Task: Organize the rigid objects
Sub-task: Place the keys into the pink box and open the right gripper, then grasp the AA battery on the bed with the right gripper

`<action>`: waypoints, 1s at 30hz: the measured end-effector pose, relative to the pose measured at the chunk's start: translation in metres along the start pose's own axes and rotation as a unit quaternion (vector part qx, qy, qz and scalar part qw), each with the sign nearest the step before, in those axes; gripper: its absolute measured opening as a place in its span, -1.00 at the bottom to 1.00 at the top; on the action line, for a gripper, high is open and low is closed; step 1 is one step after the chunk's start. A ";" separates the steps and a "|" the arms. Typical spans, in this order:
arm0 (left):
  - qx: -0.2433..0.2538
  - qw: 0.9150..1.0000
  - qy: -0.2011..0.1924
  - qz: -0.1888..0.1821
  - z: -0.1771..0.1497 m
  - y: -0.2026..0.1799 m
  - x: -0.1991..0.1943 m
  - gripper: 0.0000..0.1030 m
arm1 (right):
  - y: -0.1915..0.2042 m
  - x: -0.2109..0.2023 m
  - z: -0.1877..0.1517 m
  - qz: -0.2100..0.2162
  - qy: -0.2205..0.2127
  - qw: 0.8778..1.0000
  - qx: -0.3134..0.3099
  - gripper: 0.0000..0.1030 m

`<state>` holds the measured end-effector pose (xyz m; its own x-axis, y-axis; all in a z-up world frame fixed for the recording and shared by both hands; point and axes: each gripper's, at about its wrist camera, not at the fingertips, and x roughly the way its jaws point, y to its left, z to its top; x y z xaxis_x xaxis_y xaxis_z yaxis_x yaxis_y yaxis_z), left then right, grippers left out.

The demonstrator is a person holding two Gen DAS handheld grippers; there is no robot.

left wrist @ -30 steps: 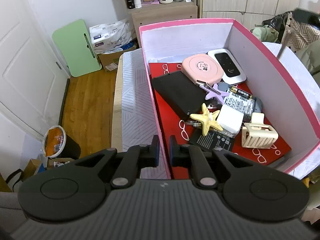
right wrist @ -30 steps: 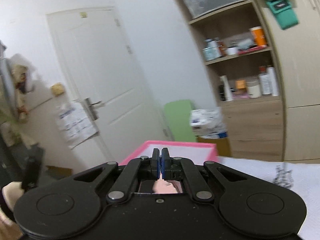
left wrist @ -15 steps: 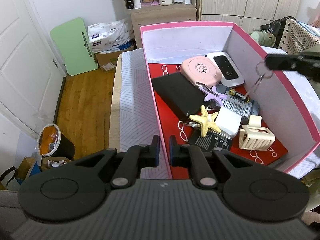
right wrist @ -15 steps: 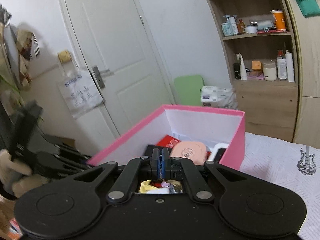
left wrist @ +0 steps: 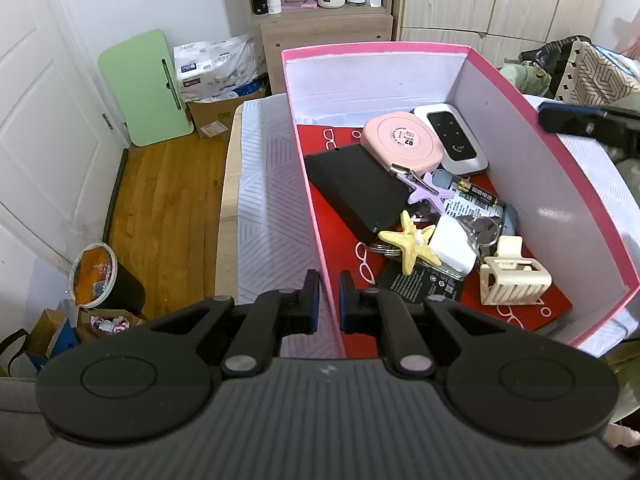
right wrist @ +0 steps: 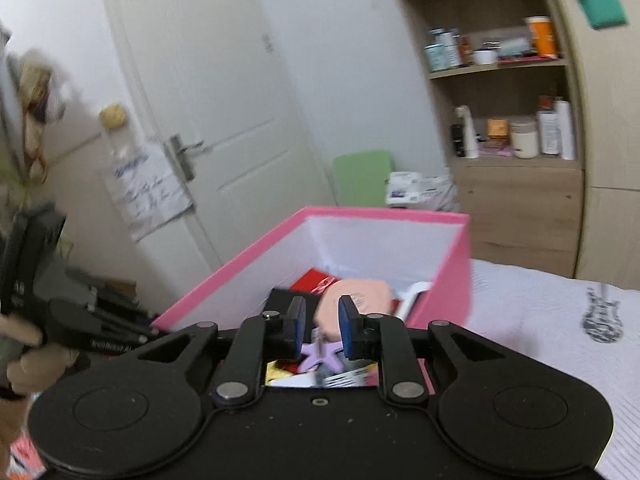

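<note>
A pink box stands on the bed and holds several small items: a pink round case, a white router, a black case, a yellow starfish, a cream hair claw and a keyring. My left gripper is shut on the box's near left wall. My right gripper is open and empty above the box's right side; it shows at the right edge of the left wrist view. The box also shows in the right wrist view.
A white patterned bedspread lies under the box. Wooden floor, a green board and a bin are to the left. A shelf unit stands behind, and a white door is beyond the box.
My right gripper came over the box with a keyring, opened and let it go; the keyring now lies among the items in the box. The left gripper kept its hold.
</note>
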<state>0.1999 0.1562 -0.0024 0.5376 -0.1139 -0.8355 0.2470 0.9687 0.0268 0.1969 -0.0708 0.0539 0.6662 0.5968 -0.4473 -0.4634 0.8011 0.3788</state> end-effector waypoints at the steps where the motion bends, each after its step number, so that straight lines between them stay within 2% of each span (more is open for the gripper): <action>1: 0.000 1.000 0.000 0.000 0.000 0.000 0.000 -0.83 | -0.007 -0.005 0.001 -0.018 -0.001 1.000 0.004 -0.56; 4: -0.001 1.000 -0.001 -0.001 -0.001 0.000 0.000 -0.83 | -0.026 -0.011 0.001 -0.067 0.013 0.998 0.017 -0.52; 8: -0.005 1.000 -0.002 -0.003 -0.001 0.001 0.000 -0.82 | -0.053 -0.001 -0.008 -0.101 0.065 0.992 0.032 -0.46; 11: -0.004 1.000 -0.002 -0.002 -0.001 0.001 0.000 -0.82 | -0.067 0.013 -0.018 -0.108 0.092 0.990 0.025 -0.41; 14: -0.004 1.000 -0.001 -0.002 -0.001 0.001 0.000 -0.82 | -0.079 0.025 -0.026 -0.108 0.099 0.989 0.005 -0.37; 16: -0.004 1.000 -0.001 -0.002 -0.001 0.002 0.000 -0.82 | -0.084 0.031 -0.029 -0.102 0.093 0.990 -0.018 -0.28; 18: -0.004 1.000 0.000 -0.003 0.000 0.002 0.001 -0.82 | -0.084 0.037 -0.032 -0.097 0.099 0.989 -0.044 -0.03; 23: -0.004 1.000 0.000 -0.004 0.000 0.002 0.001 -0.82 | -0.086 0.053 -0.036 -0.089 0.115 0.987 -0.066 0.12; 26: -0.004 1.000 0.003 -0.004 0.000 0.000 0.001 -0.82 | -0.084 0.063 -0.036 -0.101 0.118 0.984 -0.086 0.25; 28: -0.003 1.000 0.005 -0.001 0.000 -0.001 0.001 -0.82 | -0.079 0.069 -0.036 -0.110 0.116 0.981 -0.109 0.26; 29: -0.003 1.000 0.005 -0.001 0.000 -0.001 0.001 -0.82 | -0.077 0.069 -0.037 -0.109 0.114 0.981 -0.114 0.14; 30: -0.004 1.000 0.006 -0.002 0.000 -0.001 0.001 -0.82 | -0.076 0.069 -0.036 -0.103 0.116 0.982 -0.111 -0.07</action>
<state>0.2001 0.1557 -0.0030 0.5275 -0.1153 -0.8417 0.2431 0.9698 0.0195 0.2574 -0.0891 -0.0352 0.6200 0.3946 -0.6782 -0.4662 0.8805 0.0860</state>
